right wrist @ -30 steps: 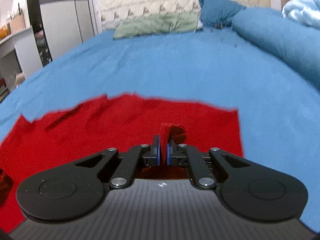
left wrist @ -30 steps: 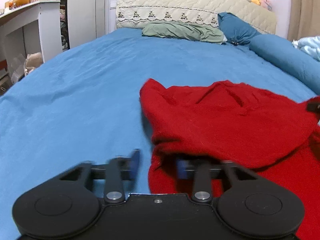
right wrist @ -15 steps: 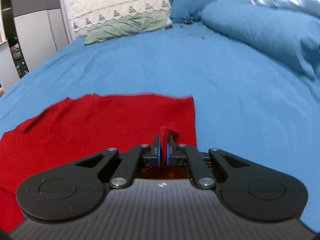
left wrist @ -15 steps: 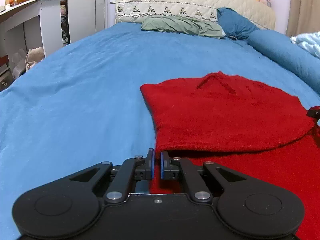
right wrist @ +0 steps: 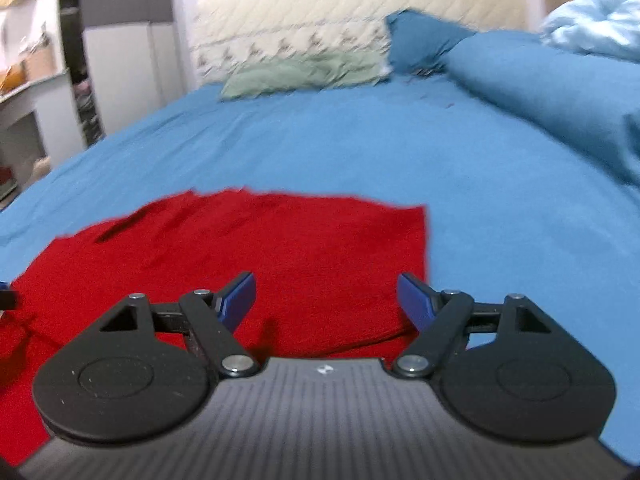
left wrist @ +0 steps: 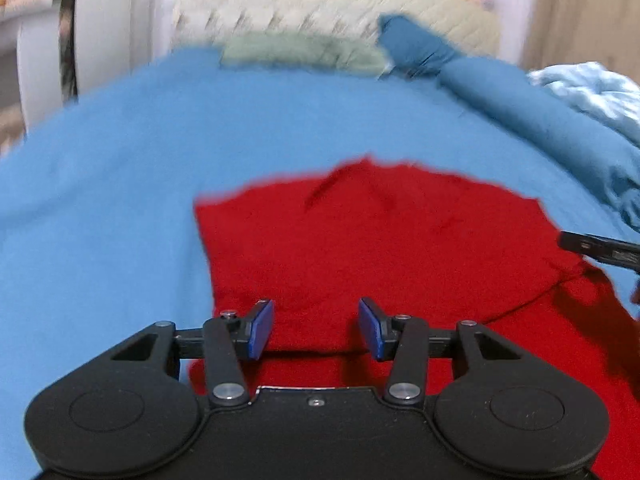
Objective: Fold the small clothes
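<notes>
The red garment [left wrist: 380, 248] is laid on the blue bedsheet [left wrist: 120, 168] with one fold already made over its nearer part; further folds are judged to remain. The left gripper [left wrist: 316, 328] and right gripper [right wrist: 326, 300] are seen opening above the cloth; nothing is clamped.

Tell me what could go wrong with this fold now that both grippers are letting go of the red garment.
Both jaws are opening with nothing pinched. The red garment's folded layer could slip out of line, or snag on the left gripper or right gripper pulling away just above it.
</notes>
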Demonstrator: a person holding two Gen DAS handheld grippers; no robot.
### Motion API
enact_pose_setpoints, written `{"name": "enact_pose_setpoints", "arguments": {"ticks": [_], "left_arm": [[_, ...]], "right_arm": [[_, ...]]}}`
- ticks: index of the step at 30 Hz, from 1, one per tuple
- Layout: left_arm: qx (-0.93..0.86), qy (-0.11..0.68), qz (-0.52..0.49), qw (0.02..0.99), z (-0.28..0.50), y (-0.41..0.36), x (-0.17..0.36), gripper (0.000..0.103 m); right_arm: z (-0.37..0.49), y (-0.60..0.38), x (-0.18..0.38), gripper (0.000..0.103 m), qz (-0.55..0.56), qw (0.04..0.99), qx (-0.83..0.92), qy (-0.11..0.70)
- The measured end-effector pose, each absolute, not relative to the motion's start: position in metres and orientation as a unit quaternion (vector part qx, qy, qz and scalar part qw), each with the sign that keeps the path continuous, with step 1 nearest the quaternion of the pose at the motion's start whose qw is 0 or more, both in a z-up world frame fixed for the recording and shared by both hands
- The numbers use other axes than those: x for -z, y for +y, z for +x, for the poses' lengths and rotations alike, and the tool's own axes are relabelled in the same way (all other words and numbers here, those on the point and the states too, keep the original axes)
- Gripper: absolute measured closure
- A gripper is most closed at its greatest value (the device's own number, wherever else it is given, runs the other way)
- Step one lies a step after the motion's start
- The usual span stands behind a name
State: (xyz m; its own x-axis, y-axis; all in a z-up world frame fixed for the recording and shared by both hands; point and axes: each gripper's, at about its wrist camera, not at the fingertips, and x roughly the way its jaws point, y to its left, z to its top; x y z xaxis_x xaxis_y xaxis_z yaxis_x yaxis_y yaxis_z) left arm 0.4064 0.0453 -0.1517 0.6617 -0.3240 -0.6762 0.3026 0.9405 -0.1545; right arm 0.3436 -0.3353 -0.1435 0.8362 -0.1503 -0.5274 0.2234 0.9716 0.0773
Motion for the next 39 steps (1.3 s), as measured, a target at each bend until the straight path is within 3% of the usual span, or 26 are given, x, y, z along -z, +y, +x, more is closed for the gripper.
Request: {"name": "enact_pose_setpoints", "arguments": {"ticks": [4, 11, 14, 17, 22, 24, 26, 32, 39], "left_arm": [[0.169, 0.372, -0.043, 0.912, 0.426, 0.057, 0.164, 0.055], [0.145, 0.38, -0.056, 0.912, 0.441, 0.054, 0.162, 0.063], [0.14, 0.377, -0.063, 0.913, 0.425, 0.057, 0.141, 0.047], [0.127, 0.355, -0.052, 0.925, 0.399, 0.06, 0.108, 0.043], [0.121, 0.324, -0.04, 0.938, 0.341, 0.062, 0.033, 0.028], [0.119, 0.308, -0.034, 0.943, 0.308, 0.063, 0.002, 0.011], [0.118, 0.292, -0.038, 0.948, 0.273, 0.066, -0.027, 0.0], [0.119, 0.307, -0.041, 0.943, 0.19, 0.071, -0.063, 0.0], [0.115, 0.377, -0.062, 0.917, 0.136, 0.076, -0.007, 0.0]], "right_arm": [[0.362, -0.339, 0.17, 0.009, 0.071, 0.944, 0.094, 0.309], [0.356, -0.336, 0.173, 0.008, 0.065, 0.946, 0.096, 0.304], [0.345, -0.336, 0.154, 0.007, 0.07, 0.95, 0.091, 0.29], [0.317, -0.333, 0.118, 0.007, 0.059, 0.959, 0.08, 0.264], [0.254, -0.325, 0.044, 0.007, 0.031, 0.968, 0.075, 0.236], [0.222, -0.325, 0.011, 0.006, 0.036, 0.97, 0.071, 0.228], [0.193, -0.326, -0.018, 0.004, 0.042, 0.971, 0.065, 0.225], [0.103, -0.327, -0.071, 0.0, 0.057, 0.966, 0.046, 0.247], [0.022, -0.327, -0.035, 0.0, 0.091, 0.945, 0.067, 0.306]]}}
